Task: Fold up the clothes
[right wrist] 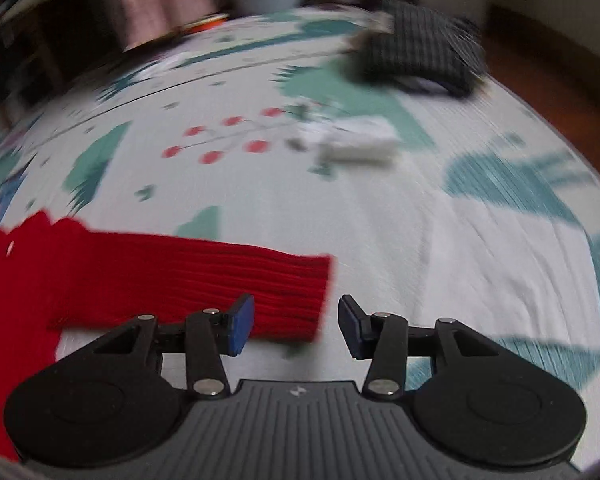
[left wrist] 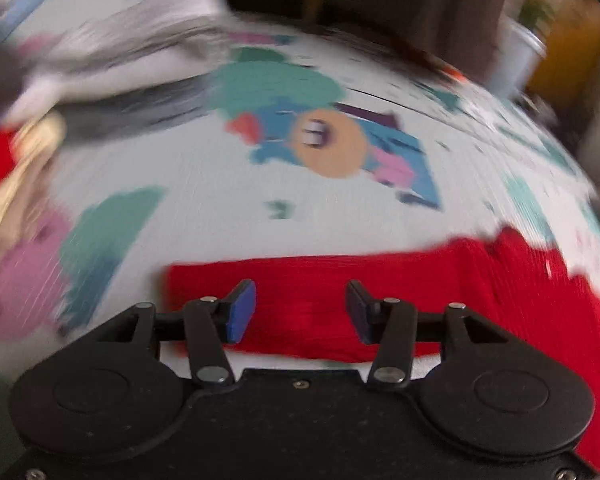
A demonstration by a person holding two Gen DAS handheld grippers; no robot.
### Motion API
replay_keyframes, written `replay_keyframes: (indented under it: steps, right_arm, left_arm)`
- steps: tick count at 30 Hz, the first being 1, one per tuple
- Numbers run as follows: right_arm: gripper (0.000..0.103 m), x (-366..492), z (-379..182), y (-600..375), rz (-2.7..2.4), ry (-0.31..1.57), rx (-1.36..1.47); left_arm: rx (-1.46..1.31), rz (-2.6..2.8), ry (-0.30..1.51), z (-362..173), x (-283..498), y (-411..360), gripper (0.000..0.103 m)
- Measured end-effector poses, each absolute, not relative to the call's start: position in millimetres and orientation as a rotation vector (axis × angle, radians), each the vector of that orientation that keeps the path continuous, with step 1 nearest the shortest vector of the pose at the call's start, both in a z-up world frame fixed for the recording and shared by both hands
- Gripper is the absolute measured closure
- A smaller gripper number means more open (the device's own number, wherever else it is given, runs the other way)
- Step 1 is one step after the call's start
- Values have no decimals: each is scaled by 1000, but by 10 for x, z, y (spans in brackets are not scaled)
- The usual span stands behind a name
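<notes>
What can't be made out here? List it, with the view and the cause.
- Red garment: left wrist view, its lower part is hidden behind the left gripper and its right part is cut by the frame edge; what kind of garment it is stays unclear.
- Pile of clothes: left wrist view, motion blur merges the pieces.
- Dark checked item: right wrist view, blurred and far.
- White item: right wrist view, blurred.

Your red ribbed knit garment (left wrist: 400, 292) lies flat on the patterned bedspread, both sleeves stretched straight out sideways
</notes>
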State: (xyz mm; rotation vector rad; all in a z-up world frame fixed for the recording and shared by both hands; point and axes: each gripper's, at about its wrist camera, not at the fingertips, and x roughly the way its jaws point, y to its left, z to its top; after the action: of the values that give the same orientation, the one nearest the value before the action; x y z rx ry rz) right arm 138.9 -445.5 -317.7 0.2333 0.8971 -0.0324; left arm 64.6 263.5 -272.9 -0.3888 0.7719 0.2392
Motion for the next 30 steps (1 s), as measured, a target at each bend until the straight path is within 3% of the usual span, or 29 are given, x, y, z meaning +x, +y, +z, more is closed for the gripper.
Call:
replay_keyframes:
  steps: [7,17,18,20,27,30]
  right_arm:
    - [55,1441,-3269,-4451,-22,930,310]
    - [52,1511,-3307,-4387,-15,967,302]
    - [52,1517,-3311,-4400,-16,968,314]
    - [52,1524,-3317,-4425,-20,968,336]
    - [50,1530,-3323,-4380,4,975,285]
    - [44,1538,-3324,-4372,18,978,280]
  left_arm:
    - [-763,418,743,-2895,299,3261,54]
    - [-814,402,764,-3024,409,3201,55]
    - [-787,395,774,-3023,434,3186,56]
    - [-758,371,795,-3041,474,3175,77]
    - [-744,375,812,-3073,515,3210,90]
    - [-725,366,806,-3032,542,3202,99]
